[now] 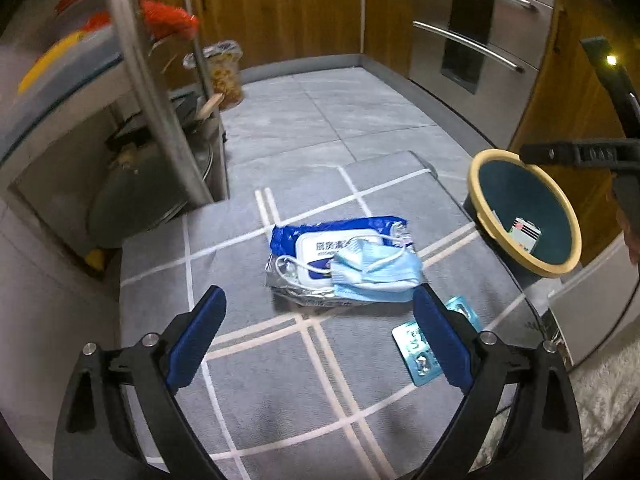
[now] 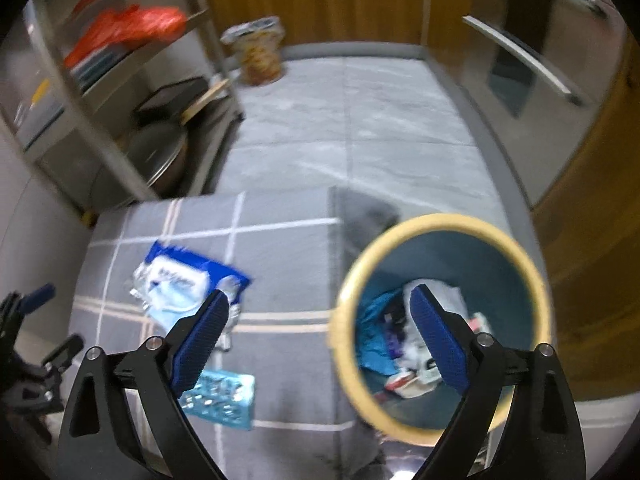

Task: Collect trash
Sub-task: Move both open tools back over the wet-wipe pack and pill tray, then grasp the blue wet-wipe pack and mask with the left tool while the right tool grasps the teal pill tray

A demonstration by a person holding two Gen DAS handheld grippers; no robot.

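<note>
While both tools stand released with nothing between their blue pads, the trash lies spread on a grey worktop point(image 1: 256, 408) crossed by pale lines. A blue and white wet-wipe packet point(image 1: 316, 248) lies flat near the middle, its silvery end crumpled. On top of it, towards its right end, rests a light blue face mask point(image 1: 372, 276) with white ear loops trailing over the packet's lid. Just beside the packet, nearer the camera, lies a teal blister pack point(image 1: 420, 360) with foil pockets, partly hidden behind the right finger of the left tool point(image 1: 318, 340).

In the right wrist view the right tool point(image 2: 322, 340) hangs over the edge of the worktop and the mouth of a dark green wastebasket point(image 2: 500, 268) with a cream rim. Inside the basket sit a teal scrap, white crumpled wrapping and small printed cartons; the picture is too blurred to name them further. The same view shows the packet point(image 2: 192, 276), the mask point(image 2: 172, 308) and the blister pack point(image 2: 224, 396) to the left of the basket, all apart from it. The left tool shows at the left edge there, and the right tool reaches in over the basket at the right edge of the left wrist view.

Beyond the worktop lies a grey tiled floor. To the left stands a steel rack point(image 1: 132, 52) with a red plastic bag point(image 1: 168, 20) on a shelf and pans below. A clear bag of snacks point(image 1: 226, 76) stands on the floor by wooden cabinets, and a steel appliance with bar handles point(image 1: 476, 36) stands at right.
</note>
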